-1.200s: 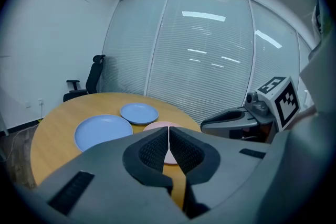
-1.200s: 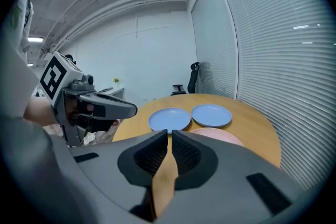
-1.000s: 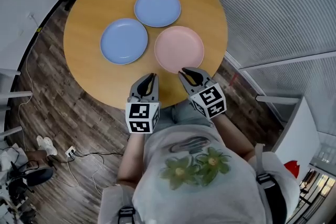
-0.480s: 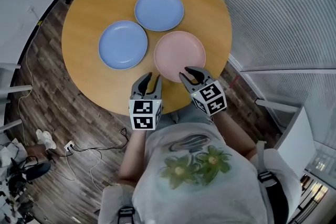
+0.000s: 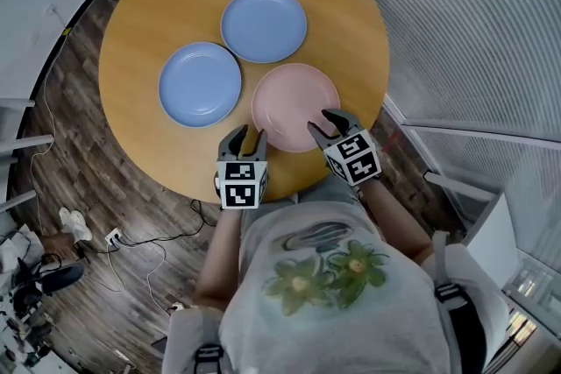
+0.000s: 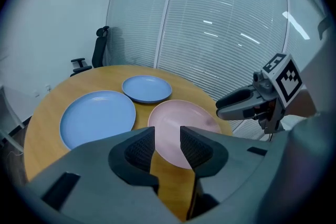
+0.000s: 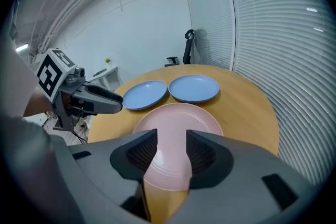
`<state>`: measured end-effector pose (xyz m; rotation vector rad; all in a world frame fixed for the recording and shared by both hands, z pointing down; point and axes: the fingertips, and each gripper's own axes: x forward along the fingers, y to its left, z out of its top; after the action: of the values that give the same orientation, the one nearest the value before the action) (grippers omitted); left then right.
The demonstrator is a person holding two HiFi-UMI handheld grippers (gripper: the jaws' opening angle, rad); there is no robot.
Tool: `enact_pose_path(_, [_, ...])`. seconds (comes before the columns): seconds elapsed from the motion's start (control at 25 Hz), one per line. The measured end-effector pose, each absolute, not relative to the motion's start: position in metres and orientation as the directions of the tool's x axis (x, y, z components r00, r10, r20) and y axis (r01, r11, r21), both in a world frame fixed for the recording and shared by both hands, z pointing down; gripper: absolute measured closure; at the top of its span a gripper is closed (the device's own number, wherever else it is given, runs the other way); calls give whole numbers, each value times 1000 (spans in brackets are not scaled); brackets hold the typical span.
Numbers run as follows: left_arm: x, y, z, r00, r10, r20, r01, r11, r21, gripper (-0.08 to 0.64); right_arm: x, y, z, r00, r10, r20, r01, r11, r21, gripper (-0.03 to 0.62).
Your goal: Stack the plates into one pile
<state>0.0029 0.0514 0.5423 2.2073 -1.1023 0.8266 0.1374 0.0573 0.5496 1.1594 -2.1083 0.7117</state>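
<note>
Round wooden worktop (image 5: 149,9) carries three plates, each flat and single, close together: pink plate (image 5: 295,107) nearest the person, one blue plate (image 5: 200,85) to its left, second blue plate (image 5: 263,24) beyond. Head view alone shows cables (image 5: 149,241) on the floor. Left gripper (image 5: 248,136) hovers released just beside the pink plate's near rim; right gripper (image 5: 322,123) is released over that rim. Both sets of jaws have just been opening, with nothing gripped between them

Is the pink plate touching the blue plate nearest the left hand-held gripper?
Apart. The head view shows a strip of bare table between the pink plate and that blue plate; so does the left gripper view.
</note>
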Motion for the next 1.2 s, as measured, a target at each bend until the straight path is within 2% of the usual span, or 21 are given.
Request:
enact_pose_path(0.68, [26,11,607,349,-472,810,-900,-411,148,416,230,6,624,-334,-444,831,-893,431,-129,433])
enact_pose_path(1.2, [31,14,647,293,-399,869,-923,-356,147,416,256,15,671,-323,-349,880,-904,388,-177,434])
